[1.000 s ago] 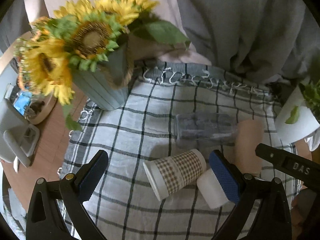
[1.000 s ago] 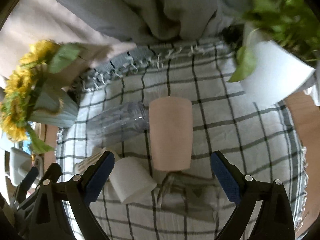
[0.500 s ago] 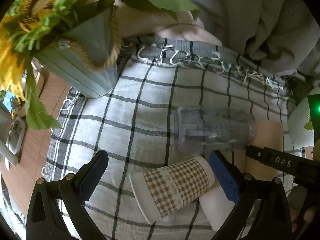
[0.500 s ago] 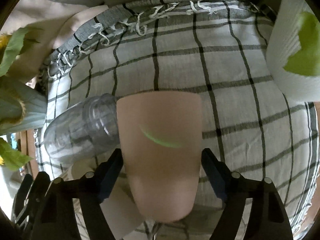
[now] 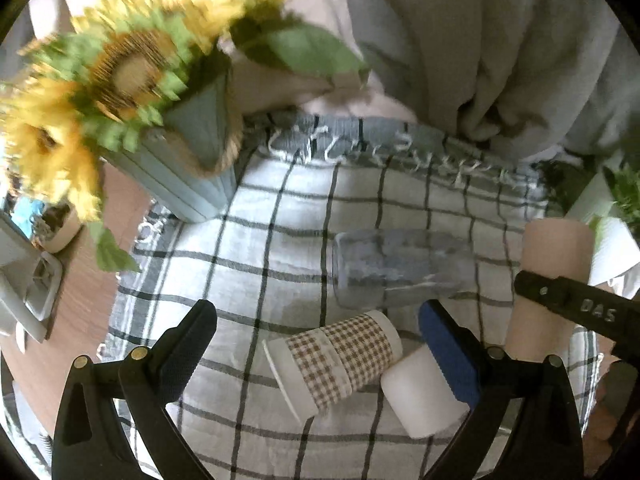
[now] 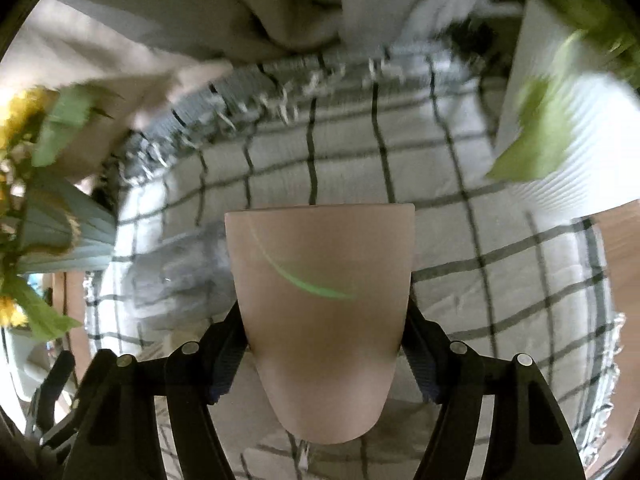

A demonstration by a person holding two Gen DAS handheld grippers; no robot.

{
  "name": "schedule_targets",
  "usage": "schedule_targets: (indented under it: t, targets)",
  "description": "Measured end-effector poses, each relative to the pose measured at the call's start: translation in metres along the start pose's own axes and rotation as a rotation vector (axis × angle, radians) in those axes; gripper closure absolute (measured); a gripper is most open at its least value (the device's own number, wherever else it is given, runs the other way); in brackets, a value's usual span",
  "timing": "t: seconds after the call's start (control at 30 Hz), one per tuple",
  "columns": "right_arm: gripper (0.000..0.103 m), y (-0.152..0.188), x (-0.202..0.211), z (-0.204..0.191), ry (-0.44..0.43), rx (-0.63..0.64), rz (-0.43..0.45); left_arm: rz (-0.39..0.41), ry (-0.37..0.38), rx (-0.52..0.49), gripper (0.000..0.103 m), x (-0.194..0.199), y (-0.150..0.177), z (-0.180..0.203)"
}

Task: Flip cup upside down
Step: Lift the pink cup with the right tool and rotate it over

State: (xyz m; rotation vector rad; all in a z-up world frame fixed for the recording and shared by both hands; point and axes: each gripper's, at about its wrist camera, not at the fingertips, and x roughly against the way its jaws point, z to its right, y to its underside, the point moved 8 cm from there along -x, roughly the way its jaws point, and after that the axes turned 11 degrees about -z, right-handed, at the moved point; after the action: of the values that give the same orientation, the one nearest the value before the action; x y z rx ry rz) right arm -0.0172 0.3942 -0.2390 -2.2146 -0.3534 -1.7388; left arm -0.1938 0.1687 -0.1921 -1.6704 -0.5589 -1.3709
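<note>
My right gripper [image 6: 324, 340] is shut on a plain pink cup [image 6: 320, 300], gripping its sides and holding it off the checked cloth [image 6: 500, 280]. The cup also shows at the right of the left wrist view [image 5: 552, 264], with a right finger [image 5: 576, 308] across it. My left gripper [image 5: 316, 344] is open and empty above a checked paper cup [image 5: 340, 360] lying on its side. A white cup [image 5: 420, 396] lies next to it, partly behind my right-hand finger. A clear plastic cup [image 5: 400, 268] lies on its side beyond them.
A blue-grey vase of sunflowers [image 5: 180, 168] stands at the cloth's far left corner. A white pot with a green plant [image 6: 568, 140] stands at the far right. Grey and beige fabric [image 5: 480, 60] hangs behind the cloth's fringed far edge. Bare wooden table [image 5: 80, 300] shows at left.
My right gripper closed on the pink cup and lifted it off the cloth. My left gripper moved in over the lying cups, then pulled back, staying open.
</note>
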Motion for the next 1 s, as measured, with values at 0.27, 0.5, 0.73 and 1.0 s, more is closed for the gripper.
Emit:
schedule_targets:
  t: [0.27, 0.5, 0.73, 1.0]
  targets:
    - [0.033, 0.047, 0.081, -0.026, -0.024, 0.067, 0.166, 0.084, -0.008, -0.014, 0.000, 0.047, 0.031, -0.019]
    - [0.033, 0.117, 0.081, -0.057, -0.068, 0.092, 0.163, 0.055, -0.047, -0.008, 0.000, 0.052, 0.078, -0.053]
    - [0.033, 0.165, 0.031, -0.077, -0.137, 0.093, 0.008, -0.029, -0.102, 0.034, 0.000, 0.038, 0.123, -0.093]
    - [0.033, 0.211, -0.013, -0.093, -0.147, 0.113, -0.160, -0.113, -0.133, 0.069, 0.000, 0.023, 0.160, -0.123]
